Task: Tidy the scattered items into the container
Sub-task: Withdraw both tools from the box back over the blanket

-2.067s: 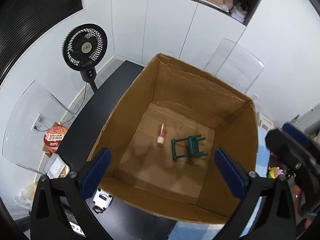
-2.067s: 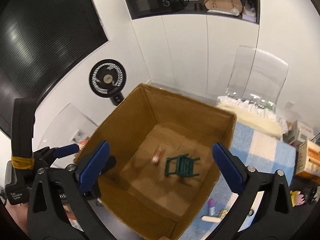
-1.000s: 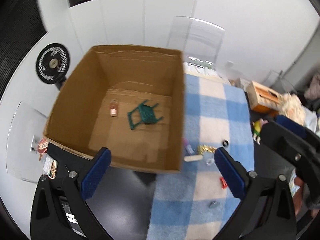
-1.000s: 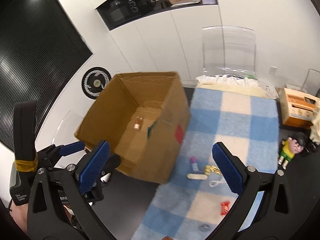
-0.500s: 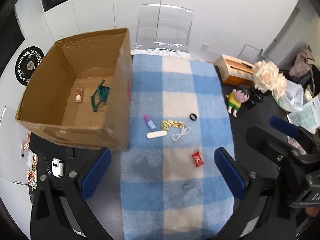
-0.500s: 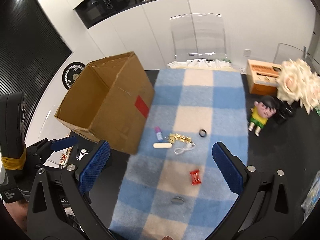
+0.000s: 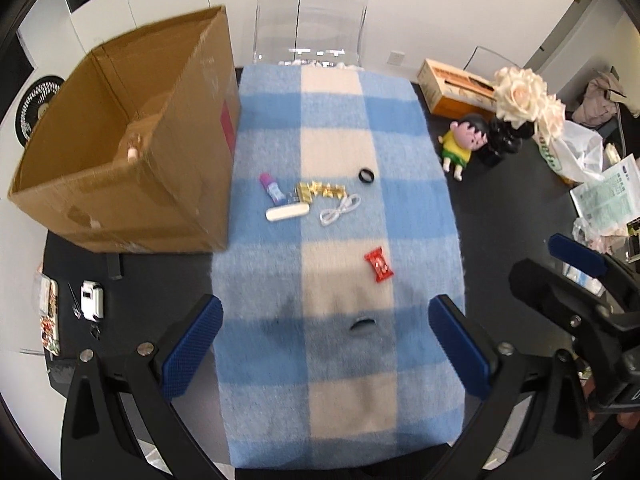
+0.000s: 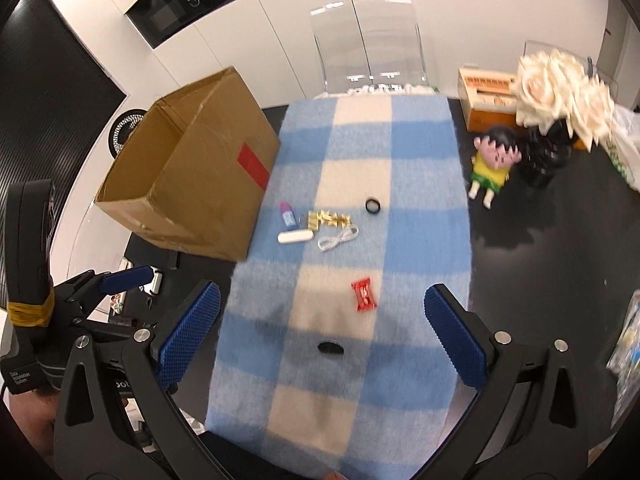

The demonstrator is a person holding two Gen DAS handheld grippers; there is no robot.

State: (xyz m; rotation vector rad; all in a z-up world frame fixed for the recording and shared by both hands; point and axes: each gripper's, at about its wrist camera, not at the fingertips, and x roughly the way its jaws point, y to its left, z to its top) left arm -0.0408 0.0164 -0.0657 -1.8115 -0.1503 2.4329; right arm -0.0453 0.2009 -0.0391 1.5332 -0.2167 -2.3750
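An open cardboard box (image 7: 120,152) (image 8: 192,184) stands at the left of a blue-and-cream checked blanket (image 7: 340,360) (image 8: 352,152). On the blanket lie a purple-capped tube (image 7: 272,189) (image 8: 287,215), a white stick (image 7: 287,212) (image 8: 295,236), gold wrappers (image 7: 320,191) (image 8: 328,218), a white cable (image 7: 340,209) (image 8: 338,237), a black ring (image 7: 366,175) (image 8: 372,205), a red packet (image 7: 378,265) (image 8: 364,294) and a small dark piece (image 7: 363,325) (image 8: 330,347). My left gripper (image 7: 324,352) and right gripper (image 8: 322,338) are open and empty, high above the blanket's near end.
A doll in yellow (image 7: 462,140) (image 8: 494,164), a black vase of cream roses (image 7: 520,112) (image 8: 556,120) and an orange box (image 7: 456,88) (image 8: 486,96) stand on the black table at the right. A clear chair (image 7: 312,20) (image 8: 368,40) is behind. Small items (image 7: 91,300) lie left of the blanket.
Both grippers have swung away from above the box to over the blanket, still open. The loose items now lie ahead of them and the box is off to the left.
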